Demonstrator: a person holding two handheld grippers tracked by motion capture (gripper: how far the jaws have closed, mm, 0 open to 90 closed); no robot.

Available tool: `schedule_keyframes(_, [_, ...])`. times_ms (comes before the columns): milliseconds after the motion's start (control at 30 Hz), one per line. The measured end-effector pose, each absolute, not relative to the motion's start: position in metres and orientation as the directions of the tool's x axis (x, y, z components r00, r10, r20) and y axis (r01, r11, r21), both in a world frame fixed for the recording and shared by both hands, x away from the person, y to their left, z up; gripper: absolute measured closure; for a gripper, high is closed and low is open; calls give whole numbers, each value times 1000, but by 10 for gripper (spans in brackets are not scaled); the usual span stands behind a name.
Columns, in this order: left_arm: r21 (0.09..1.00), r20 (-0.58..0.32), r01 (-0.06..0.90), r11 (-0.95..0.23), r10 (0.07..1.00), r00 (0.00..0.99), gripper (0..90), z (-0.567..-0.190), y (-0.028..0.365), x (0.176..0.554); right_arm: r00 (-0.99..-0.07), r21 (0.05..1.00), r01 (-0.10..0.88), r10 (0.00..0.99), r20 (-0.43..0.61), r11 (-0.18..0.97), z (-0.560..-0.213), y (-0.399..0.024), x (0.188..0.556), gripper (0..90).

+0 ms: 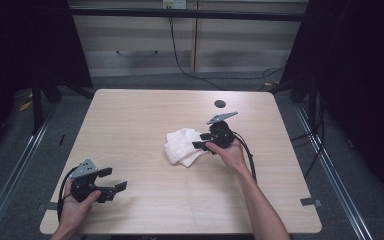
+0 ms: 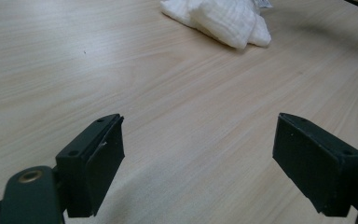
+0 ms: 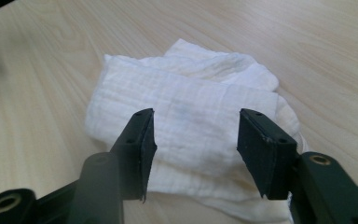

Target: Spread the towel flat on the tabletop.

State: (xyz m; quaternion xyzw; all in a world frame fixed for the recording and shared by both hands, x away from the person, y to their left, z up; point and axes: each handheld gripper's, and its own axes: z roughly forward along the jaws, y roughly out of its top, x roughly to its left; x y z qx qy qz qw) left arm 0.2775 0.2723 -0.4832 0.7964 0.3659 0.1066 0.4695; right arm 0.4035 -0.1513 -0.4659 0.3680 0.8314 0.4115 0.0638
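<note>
Cloth: white folded cloth (image 3: 186,126) lies under the right gripper (image 3: 193,140), between its parted jaws, ungripped.
Left gripper: left gripper (image 2: 198,158) gapes wide, well apart from the cloth.
Surface: pale wooden table (image 1: 145,115).
Room: grey floor (image 1: 25,145).

The right gripper (image 3: 193,154) rises from the bottom of its own view as two black, wedge-shaped jaws on rounded black arms with brass-coloured bolts; the jaws stand parted with a clear gap, and nothing is pinched between the pads; behind and beneath them lies a white, crumpled, loosely folded gauze-like cloth (image 3: 186,112), showing through the gap and spreading past both jaws; whether the jaw tips touch it cannot be told; the cloth rests on a pale wood-grain tabletop (image 3: 42,65), whose edge cuts across the upper left corner against darkness.
</note>
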Motion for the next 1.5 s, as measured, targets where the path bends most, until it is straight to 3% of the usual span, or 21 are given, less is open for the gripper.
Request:
schedule_keyframes(433, [826,-185,489,-280,685,705,170,-484,274,278,-682,674,619,702,206,403,-494,-140,420,381])
schedule_keyframes(533, [825,-178,487,-287,686,706,170,-484,275,278,-692,671,610,696,192,422,-496,-137,420,443])
schedule_keyframes(733, [829,-172,475,-295,673,720,167,-483,274,277,-664,664,623,728,169,414,-498,-139,419,731])
schedule_keyframes(767, [829,-172,475,-295,673,720,167,-483,274,277,-664,664,623,728,169,414,-498,-139,419,731])
schedule_keyframes(833, [827,-174,479,-294,676,716,167,-483,274,278,-664,661,636,719,205,398,-499,-144,416,813])
schedule_keyframes(1067, [820,-170,483,-305,677,716,167,-484,272,278,-684,663,633,690,237,400,-500,-148,403,858])
schedule_keyframes(1500, [804,-157,490,-336,675,721,172,-485,266,280,-716,677,610,653,247,412,-502,-153,373,861])
